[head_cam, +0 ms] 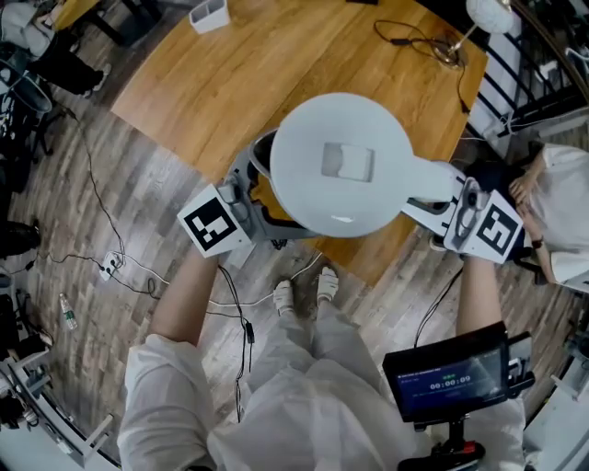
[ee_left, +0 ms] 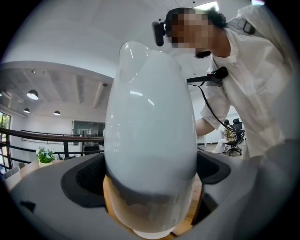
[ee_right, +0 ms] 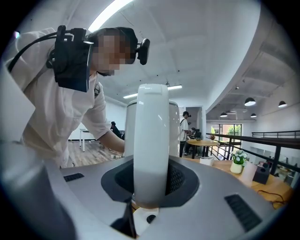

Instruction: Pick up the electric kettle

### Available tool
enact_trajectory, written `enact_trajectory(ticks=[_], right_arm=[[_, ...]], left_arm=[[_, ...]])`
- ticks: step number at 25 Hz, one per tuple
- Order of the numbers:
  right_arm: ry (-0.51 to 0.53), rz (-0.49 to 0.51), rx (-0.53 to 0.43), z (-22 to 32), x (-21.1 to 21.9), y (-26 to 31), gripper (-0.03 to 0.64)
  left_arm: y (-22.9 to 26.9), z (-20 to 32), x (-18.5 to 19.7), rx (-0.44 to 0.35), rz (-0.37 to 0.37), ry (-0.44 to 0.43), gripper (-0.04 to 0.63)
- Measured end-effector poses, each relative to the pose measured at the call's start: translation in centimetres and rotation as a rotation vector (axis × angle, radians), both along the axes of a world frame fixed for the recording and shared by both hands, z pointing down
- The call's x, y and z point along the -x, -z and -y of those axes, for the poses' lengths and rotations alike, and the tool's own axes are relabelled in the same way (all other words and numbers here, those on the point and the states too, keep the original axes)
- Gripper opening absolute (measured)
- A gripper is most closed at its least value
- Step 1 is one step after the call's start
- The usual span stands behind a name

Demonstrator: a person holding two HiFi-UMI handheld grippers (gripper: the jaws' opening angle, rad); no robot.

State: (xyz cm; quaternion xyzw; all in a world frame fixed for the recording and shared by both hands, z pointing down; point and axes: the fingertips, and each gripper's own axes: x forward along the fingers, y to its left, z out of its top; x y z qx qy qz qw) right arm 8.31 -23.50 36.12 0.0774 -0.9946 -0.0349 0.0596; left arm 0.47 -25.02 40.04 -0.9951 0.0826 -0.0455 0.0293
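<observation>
In the head view the white electric kettle (head_cam: 340, 166) shows from above, its round lid over the near edge of the wooden table (head_cam: 276, 64). My left gripper (head_cam: 258, 184) is shut on the kettle's body at the left. In the left gripper view that body (ee_left: 150, 140), spout at the top, fills the space between the dark pads (ee_left: 86, 176) of the left gripper (ee_left: 150, 192). At the right, my right gripper (head_cam: 440, 198) is shut on the kettle's handle. The right gripper view shows the upright white handle (ee_right: 150, 140) clamped in the right gripper (ee_right: 150, 187).
A white box (head_cam: 210, 14), a black cable (head_cam: 423, 41) and a white lamp (head_cam: 488, 14) sit at the table's far side. Another person (head_cam: 561, 212) crouches at the right. Cables and a power strip (head_cam: 110, 265) lie on the floor at the left.
</observation>
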Motion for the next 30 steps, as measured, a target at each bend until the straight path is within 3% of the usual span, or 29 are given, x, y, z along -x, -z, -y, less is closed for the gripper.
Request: enact_trajectory(ticks=[13,30], right_arm=[[-0.005,-0.012,0.042,-3.1,0.4,5.1,0.091],[-0.001,0.005,0.085,-4.1,0.2,7.6,0.091]], left_arm=[[5.2,-3.4,0.6,0.054,-0.004,0.008,0.581],[8.1,-4.3,0.7,0.06,0.023,-0.018,0.581]])
